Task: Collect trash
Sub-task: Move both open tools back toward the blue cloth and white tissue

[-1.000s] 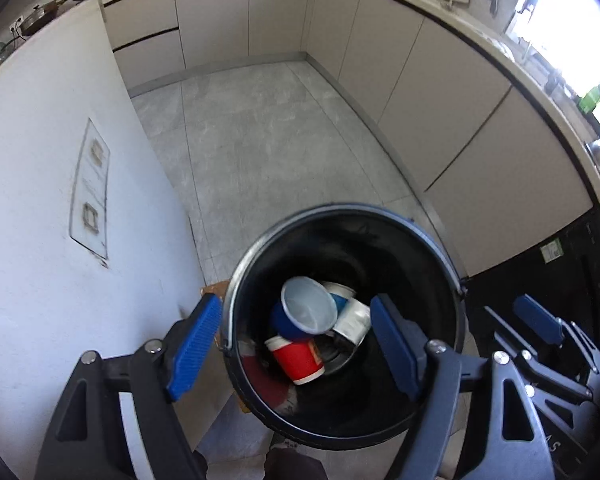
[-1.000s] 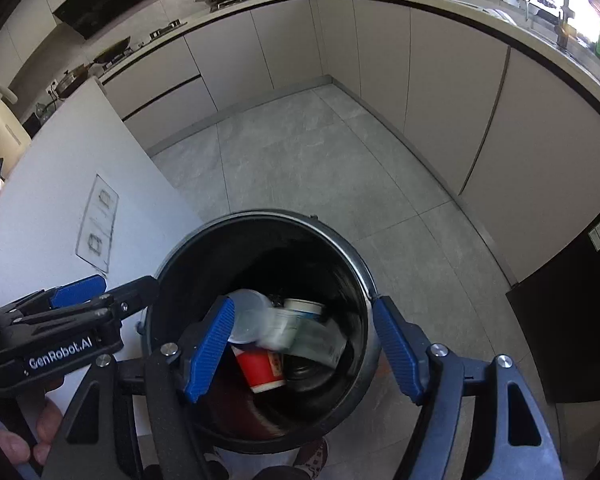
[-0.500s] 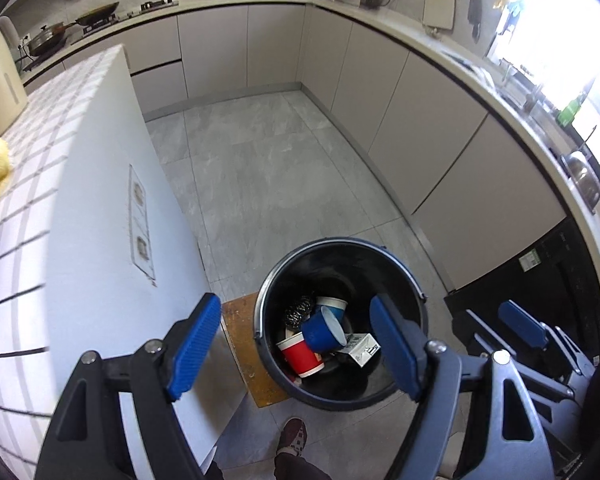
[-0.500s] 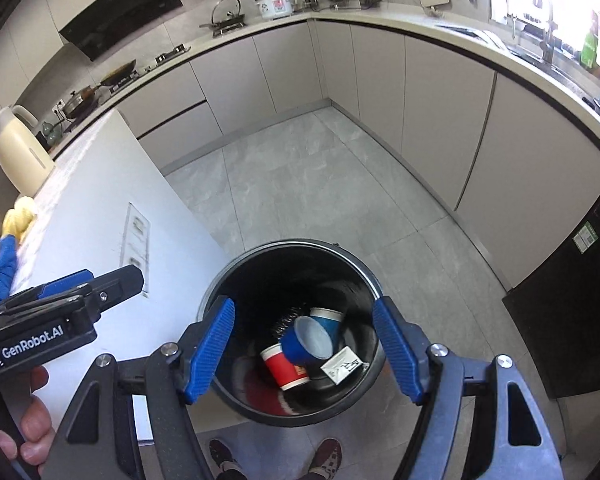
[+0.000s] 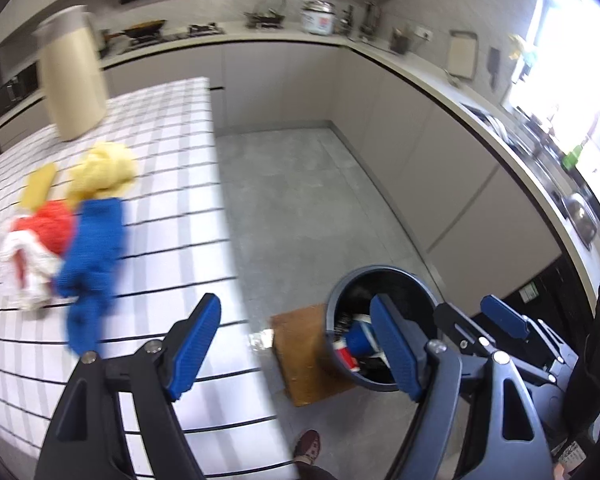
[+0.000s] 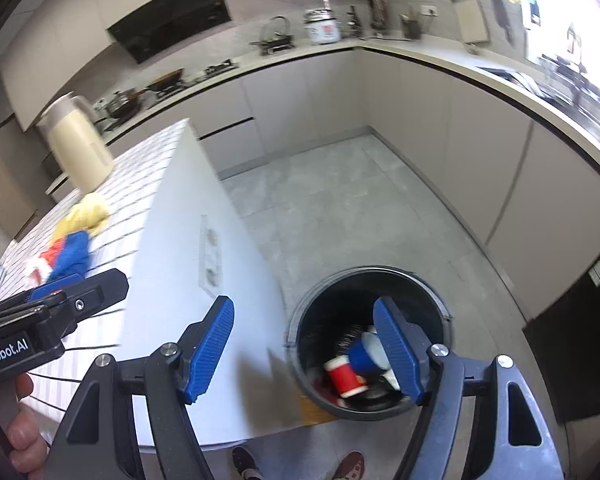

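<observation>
Round dark bin holds paper cups; ribbed blue fingers apart.

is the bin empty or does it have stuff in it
Not empty. The bin holds a red cup, a blue cup and other trash at the bottom.

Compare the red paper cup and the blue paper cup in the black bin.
The red paper cup has a white rim band; the blue paper cup shows a white inside. The red one lies lower, toward the table side; the blue one rests beside it, partly above. Both lie tipped over in the black bin.
</observation>
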Motion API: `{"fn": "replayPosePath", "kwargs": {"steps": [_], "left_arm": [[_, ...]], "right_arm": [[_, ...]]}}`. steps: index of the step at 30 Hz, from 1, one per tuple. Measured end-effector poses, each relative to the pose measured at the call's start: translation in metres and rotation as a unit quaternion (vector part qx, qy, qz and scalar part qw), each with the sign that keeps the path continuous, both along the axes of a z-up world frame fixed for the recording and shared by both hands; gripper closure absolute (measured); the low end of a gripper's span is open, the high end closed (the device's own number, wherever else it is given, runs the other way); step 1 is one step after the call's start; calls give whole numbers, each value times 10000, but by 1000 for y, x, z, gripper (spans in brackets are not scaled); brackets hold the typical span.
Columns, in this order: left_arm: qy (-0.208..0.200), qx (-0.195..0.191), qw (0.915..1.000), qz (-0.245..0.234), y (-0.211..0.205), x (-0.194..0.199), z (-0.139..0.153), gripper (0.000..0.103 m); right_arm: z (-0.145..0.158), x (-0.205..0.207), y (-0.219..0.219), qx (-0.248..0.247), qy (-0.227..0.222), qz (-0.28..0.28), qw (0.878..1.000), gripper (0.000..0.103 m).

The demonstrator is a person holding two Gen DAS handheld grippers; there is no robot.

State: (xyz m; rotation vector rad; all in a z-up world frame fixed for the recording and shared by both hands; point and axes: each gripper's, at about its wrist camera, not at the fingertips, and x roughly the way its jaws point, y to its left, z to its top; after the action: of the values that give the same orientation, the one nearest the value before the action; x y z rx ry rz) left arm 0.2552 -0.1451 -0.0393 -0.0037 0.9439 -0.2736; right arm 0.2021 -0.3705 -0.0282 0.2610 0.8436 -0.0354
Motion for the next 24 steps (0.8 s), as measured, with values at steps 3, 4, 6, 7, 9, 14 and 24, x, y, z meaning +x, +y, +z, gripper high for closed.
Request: {"fn": "replayPosePath", "kwargs": {"steps": [3, 4, 6, 7, 9, 14, 24], "left_arm": [[-67, 19, 9996, 264, 32, -1, 6, 25], [-96, 29, 9992, 375, 44, -1, 8, 25], [-157, 54, 9984, 548, 62, -3, 10, 25], [-196, 65, 9978, 633, 72, -3, 12, 25], [-277, 109, 9961, 825, 93, -4, 14, 25], [-378, 172, 9918, 1209, 147, -6, 14, 25], [-369, 243, 9854, 1644, 216, -2, 1, 25]], "right_arm": [[8, 6, 27, -14, -90, 203, 9998, 29], [11, 9, 37, -6, -120, 287, 9995, 29], [17, 12, 59, 4, -188, 445, 9988, 29], [20, 15, 71, 3, -216, 533, 9983, 29], [24, 20, 92, 4, -267, 700, 9972, 29], [31, 30, 144, 6, -363, 1089, 9934, 29], [32, 47, 217, 60, -402, 1564, 9869, 28]]}}
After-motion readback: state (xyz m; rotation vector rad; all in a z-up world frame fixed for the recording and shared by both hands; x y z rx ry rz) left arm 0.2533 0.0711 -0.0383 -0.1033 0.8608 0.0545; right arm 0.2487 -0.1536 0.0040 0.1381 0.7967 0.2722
